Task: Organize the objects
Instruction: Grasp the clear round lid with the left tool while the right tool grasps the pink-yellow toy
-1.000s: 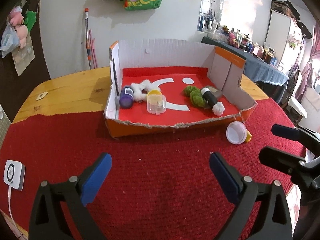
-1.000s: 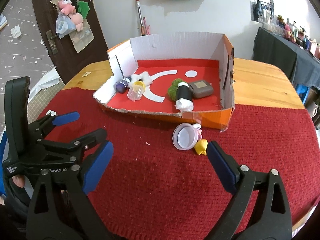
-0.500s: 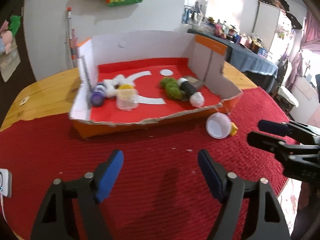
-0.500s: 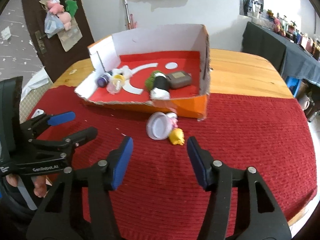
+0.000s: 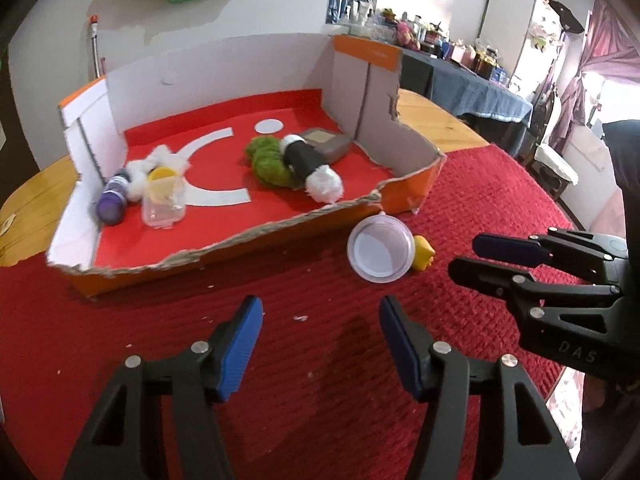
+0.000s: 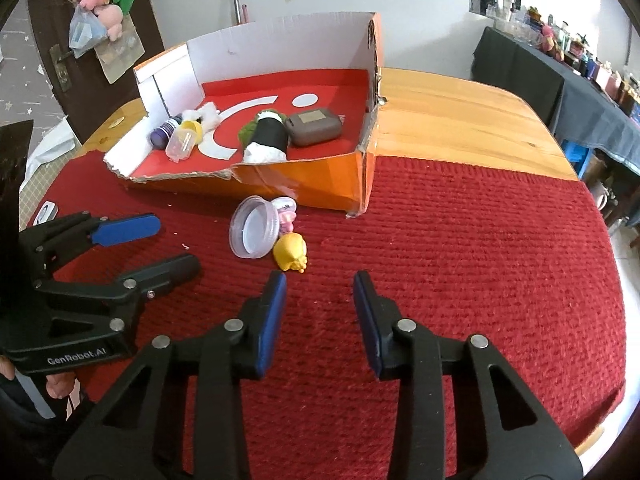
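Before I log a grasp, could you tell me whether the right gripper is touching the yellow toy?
Apart. The right wrist view shows red cloth between the right gripper and the yellow toy, which lies just ahead of the left fingertip.

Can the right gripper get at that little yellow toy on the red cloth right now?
Probably yes: the right gripper is open, and the yellow toy lies just ahead on bare cloth, though the clear cup touches it.
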Demonstrator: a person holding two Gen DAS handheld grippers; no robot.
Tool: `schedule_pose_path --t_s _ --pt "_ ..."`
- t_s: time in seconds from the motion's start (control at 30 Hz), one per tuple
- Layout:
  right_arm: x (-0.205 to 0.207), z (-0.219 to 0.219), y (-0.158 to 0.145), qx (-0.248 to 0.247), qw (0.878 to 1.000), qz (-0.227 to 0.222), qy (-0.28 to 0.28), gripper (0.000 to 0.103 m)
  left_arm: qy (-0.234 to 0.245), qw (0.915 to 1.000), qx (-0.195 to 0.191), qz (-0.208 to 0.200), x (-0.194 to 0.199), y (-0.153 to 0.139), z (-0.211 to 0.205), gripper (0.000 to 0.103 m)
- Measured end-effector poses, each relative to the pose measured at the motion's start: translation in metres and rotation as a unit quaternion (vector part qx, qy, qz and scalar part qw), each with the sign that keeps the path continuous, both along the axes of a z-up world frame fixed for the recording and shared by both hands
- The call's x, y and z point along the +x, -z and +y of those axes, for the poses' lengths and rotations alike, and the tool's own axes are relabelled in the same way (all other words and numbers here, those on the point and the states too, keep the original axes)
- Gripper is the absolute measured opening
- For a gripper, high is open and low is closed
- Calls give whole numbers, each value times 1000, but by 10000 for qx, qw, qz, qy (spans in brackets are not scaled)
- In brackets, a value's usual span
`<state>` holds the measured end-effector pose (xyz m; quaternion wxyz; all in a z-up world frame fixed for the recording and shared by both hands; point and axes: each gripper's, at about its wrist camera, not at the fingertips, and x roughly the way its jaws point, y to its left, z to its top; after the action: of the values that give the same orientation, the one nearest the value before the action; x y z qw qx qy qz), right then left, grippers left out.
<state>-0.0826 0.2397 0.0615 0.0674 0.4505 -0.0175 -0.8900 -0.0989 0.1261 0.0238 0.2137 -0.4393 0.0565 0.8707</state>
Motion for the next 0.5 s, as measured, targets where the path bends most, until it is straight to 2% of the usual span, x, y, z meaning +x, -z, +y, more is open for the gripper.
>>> schedule_pose_path --t_s 0.4,0.5 --pt "-9 23 5 -270 9996 -108 69 34 364 9992 -60 -154 -14 5 33 62" --pt "-12 25 6 -284 9995 -138 64 34 318 9993 -130 -171 -19 7 35 62"
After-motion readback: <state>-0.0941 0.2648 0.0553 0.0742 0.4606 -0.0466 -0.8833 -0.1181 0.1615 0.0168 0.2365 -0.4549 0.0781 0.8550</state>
